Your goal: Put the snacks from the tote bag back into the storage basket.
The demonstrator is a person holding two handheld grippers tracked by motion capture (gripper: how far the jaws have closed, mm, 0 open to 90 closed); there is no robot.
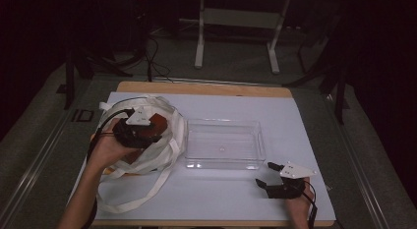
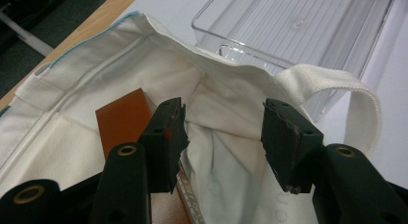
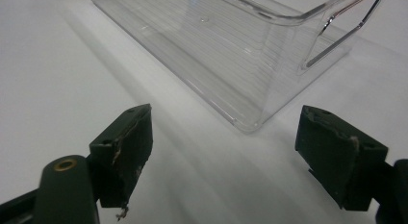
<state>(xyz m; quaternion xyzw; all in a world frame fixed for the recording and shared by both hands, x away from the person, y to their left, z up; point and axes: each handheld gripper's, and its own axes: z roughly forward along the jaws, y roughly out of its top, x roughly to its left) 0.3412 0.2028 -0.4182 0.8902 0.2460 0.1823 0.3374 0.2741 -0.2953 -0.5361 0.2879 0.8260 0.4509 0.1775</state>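
While jaws gape, left gripper [image 2: 223, 132] enters bag [image 2: 96, 84].

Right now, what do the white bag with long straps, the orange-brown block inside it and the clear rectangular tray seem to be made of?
White bag with long straps: probably cotton canvas, matte; stitched hems and woven webbing show.
Orange-brown block: smooth, flat-faced, perhaps wood or cardboard; unclear.
Clear rectangular tray: likely hard glossy plastic; transparent, with highlights on its rim.

Box [image 2: 122, 119] in bag [image 1: 169, 140], tray [image 1: 223, 162] rt.
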